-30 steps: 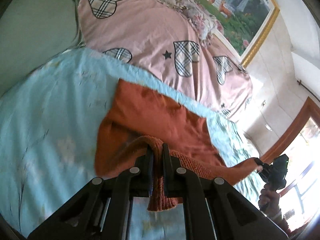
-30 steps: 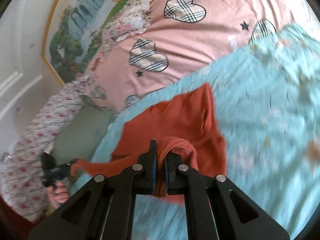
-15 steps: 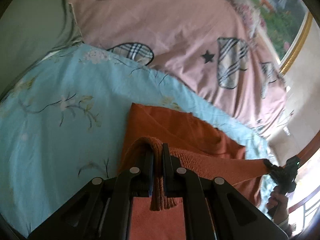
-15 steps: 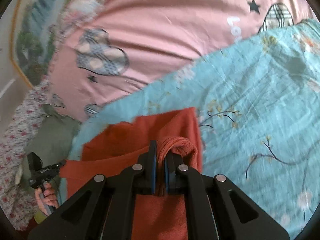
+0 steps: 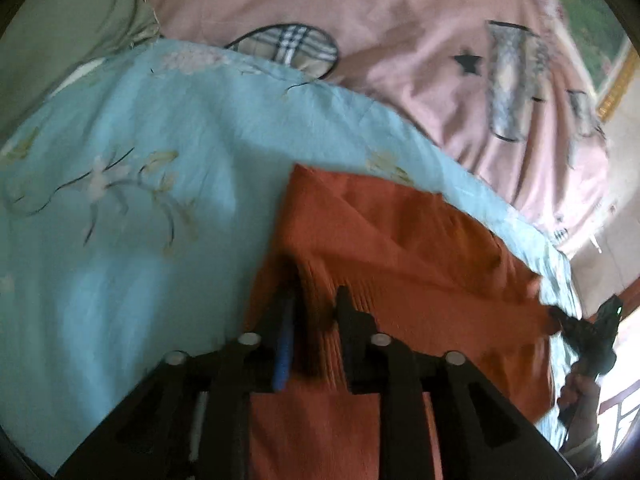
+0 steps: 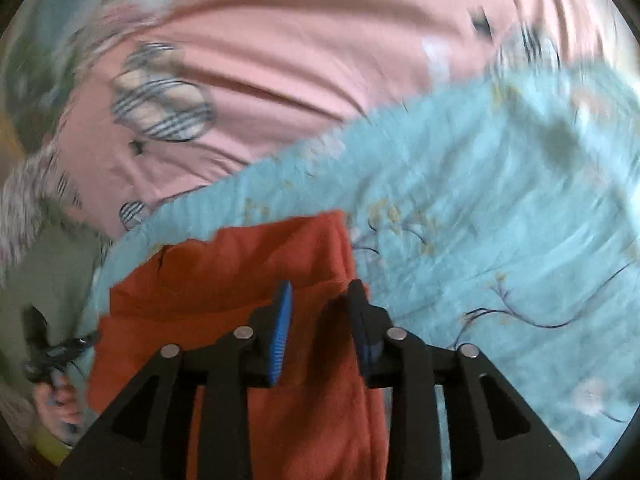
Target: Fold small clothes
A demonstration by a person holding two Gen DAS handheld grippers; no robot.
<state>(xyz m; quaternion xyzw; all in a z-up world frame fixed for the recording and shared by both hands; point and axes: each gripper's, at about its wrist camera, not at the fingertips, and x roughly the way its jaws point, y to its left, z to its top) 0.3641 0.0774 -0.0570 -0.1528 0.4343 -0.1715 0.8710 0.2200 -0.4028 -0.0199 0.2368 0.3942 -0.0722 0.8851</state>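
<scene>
Rust-orange knit sweater (image 5: 400,248) lies on a light-blue sheet (image 5: 140,220) w/ a thin printed flower-and-twig pattern; sheet is lightly creased, cotton-looking. Sweater is doubled over: a ribbed band runs across the top layer near the grippers, smoother fine knit behind it, w/ a diagonal crease. In right wrist view the same sweater (image 6: 240,264) shows a jagged-looking far edge and a soft rolled fold at its right corner.

Left gripper (image 5: 316,304): jaws opening, black angular fingers w/ a blue ridged pad on the inner face. Ribbed edge of the sweater sits between them, pads no longer pressing it, gap visible each side. Right gripper (image 6: 320,300): jaws opening too, blue ribbed pads parted; the rolled fold of the sweater lies in the gap, not pinched.

Each view catches the other gripper at the far corner of the sweater, small and blurred: right one (image 5: 592,332) w/ a hand (image 5: 580,392) under it, left one (image 6: 52,352) likewise w/ a hand (image 6: 60,400).

Behind the blue sheet: a pink quilt (image 5: 400,40), smooth w/ long soft folds, printed w/ plaid hearts and small black stars. A dull green cloth (image 5: 60,20) at the left. A gold-coloured picture frame (image 5: 616,84) at the far right edge. Both views motion-blurred.
</scene>
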